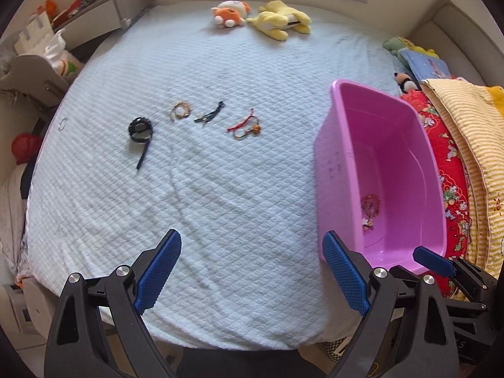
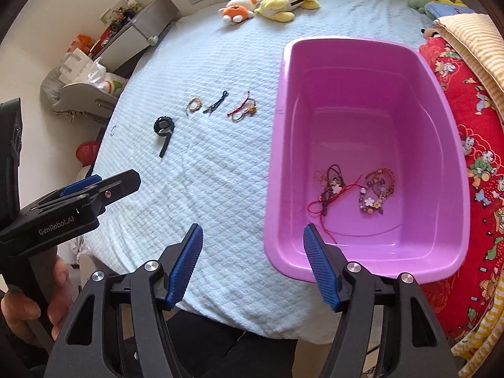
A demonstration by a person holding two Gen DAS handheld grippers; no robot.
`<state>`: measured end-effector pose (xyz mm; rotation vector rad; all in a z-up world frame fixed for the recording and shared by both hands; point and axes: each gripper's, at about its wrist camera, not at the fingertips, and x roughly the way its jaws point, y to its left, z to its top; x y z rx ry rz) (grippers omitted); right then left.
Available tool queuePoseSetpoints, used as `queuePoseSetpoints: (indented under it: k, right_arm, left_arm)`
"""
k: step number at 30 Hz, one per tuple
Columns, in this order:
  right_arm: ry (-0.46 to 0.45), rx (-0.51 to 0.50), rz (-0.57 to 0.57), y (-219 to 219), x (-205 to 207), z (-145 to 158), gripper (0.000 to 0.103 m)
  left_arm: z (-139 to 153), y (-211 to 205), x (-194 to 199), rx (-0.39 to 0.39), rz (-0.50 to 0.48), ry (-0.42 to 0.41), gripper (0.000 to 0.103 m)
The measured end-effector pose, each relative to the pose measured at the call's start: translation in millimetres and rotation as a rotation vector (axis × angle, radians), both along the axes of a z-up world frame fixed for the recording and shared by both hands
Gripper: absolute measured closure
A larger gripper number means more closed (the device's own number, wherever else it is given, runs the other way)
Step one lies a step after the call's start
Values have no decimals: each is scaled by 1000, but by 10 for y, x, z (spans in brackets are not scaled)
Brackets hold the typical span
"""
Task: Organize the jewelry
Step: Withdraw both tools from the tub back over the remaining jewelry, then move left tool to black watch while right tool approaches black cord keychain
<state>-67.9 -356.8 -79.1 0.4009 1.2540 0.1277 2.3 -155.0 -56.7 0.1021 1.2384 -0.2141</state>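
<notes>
A pink plastic tub [image 1: 327,163] [image 2: 277,145] sits on the pale blue bedspread at the right; several bead and cord bracelets [image 2: 356,190] [image 1: 370,209] lie on its floor. On the bedspread left of it lie a black watch [image 1: 140,132] [image 2: 163,129], a small beaded bracelet [image 1: 181,109] [image 2: 193,105], a dark cord piece [image 1: 210,114] [image 2: 216,102] and a red cord bracelet [image 1: 245,126] [image 2: 242,110]. My left gripper [image 1: 252,267] hovers open and empty over the bed's near part. My right gripper [image 2: 253,258] is open and empty beside the tub's near left corner.
Orange and yellow plush toys [image 1: 261,15] lie at the bed's far end. A red patterned quilt [image 1: 447,170] and a striped yellow blanket [image 1: 472,132] are stacked right of the tub. A grey bedside unit [image 1: 94,15] with clutter stands at the far left.
</notes>
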Motion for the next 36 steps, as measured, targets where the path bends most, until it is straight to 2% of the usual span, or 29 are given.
queuePoseSetpoints:
  k: [8, 13, 17, 19, 22, 28, 31, 36]
  right_arm:
    - [-2, -5, 106, 730, 229, 25, 39]
    - [-20, -28, 94, 1117, 436, 13, 39]
    - [-34, -63, 36, 1425, 652, -88, 39]
    - [-34, -87, -25, 1580, 755, -138, 39]
    - [-57, -106, -110, 1795, 916, -213, 39]
    - [-120, -184, -237, 2082, 1358, -452, 39]
    - [-132, -213, -251, 2137, 1599, -635, 39]
    - [-167, -263, -205, 2168, 1948, -1063, 39]
  left_arm:
    - [59, 963, 186, 12, 178, -15, 14]
    - [33, 1522, 385, 13, 229, -46, 14]
    - [-55, 1905, 631, 24, 203, -90, 12]
    - [-115, 2071, 803, 35, 175, -103, 12]
    - [-194, 2296, 1063, 13, 128, -147, 12]
    - [-518, 2482, 1596, 2, 61, -196, 12]
    - [-739, 2502, 1798, -11, 61, -219, 12]
    - [-1179, 2477, 2018, -49, 78, -277, 12]
